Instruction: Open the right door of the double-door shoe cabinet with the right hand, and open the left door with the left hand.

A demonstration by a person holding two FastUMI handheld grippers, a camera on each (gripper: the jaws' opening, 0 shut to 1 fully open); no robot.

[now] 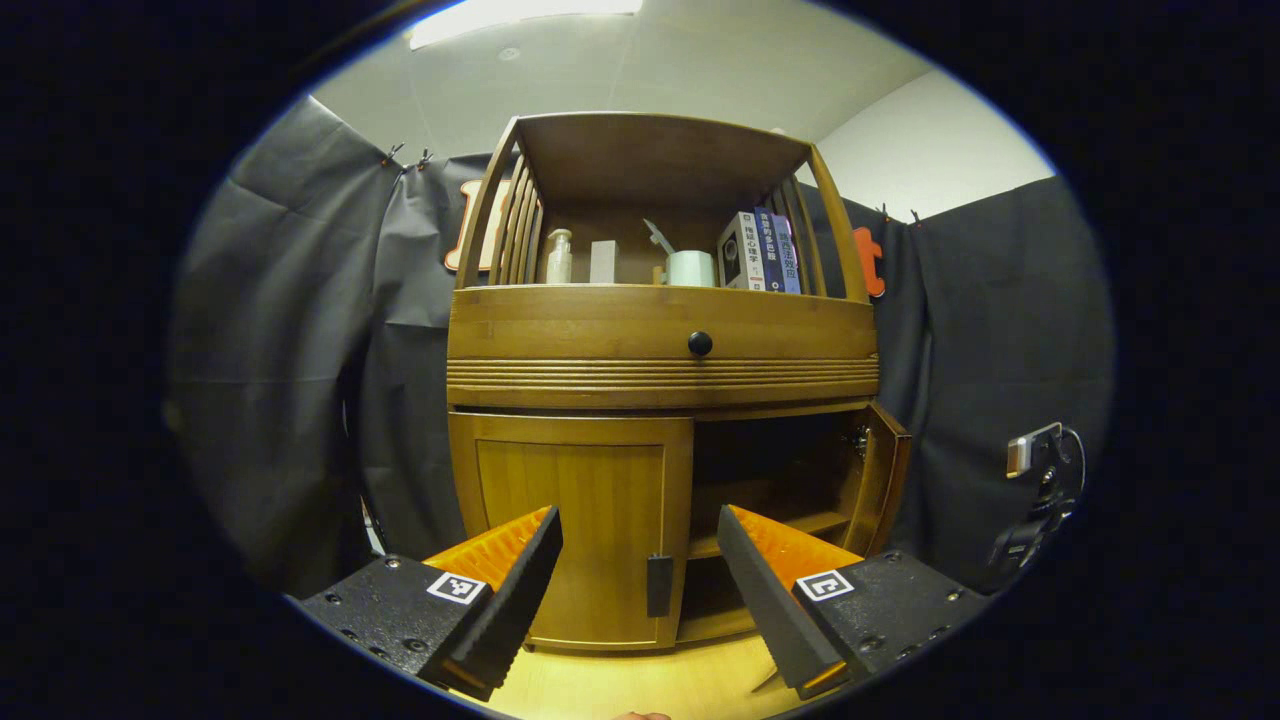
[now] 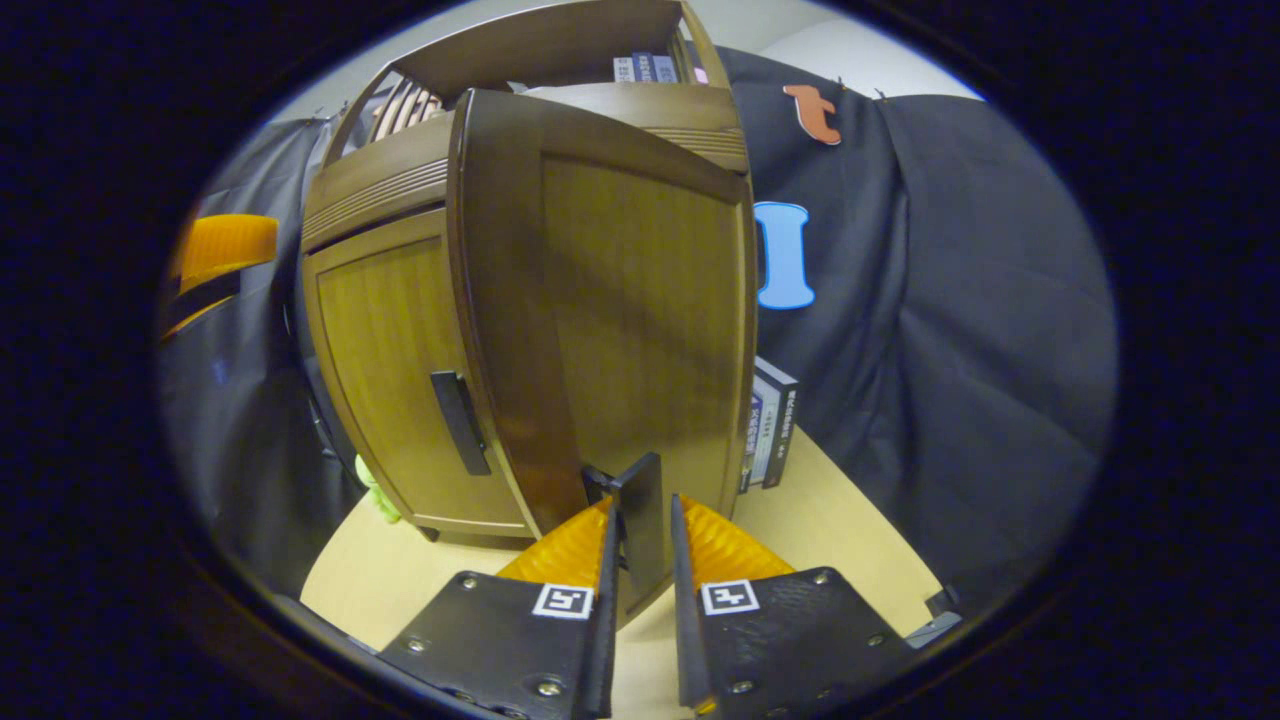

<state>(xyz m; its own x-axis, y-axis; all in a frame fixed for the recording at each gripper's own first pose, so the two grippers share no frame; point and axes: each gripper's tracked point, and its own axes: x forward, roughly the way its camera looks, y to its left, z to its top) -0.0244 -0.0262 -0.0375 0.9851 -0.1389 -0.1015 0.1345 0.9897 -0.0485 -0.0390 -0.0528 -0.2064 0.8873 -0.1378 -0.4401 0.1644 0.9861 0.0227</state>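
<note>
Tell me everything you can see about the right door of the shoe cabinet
The right door is brown wood with a framed panel, hinged at the cabinet's right side and swung wide open, upright. Its dark bar handle sits between the right gripper fingers, which are closed on it. In the left gripper view it shows edge-on beside the open compartment.

Pale wooden table (image 1: 640,690) underneath, carrying a brown shoe cabinet (image 1: 660,330) square in the middle. Right of the cabinet, a few books (image 2: 768,425) standing upright on the tabletop, just beside its side. Something small and green (image 2: 375,495) at the cabinet's left foot.
</note>
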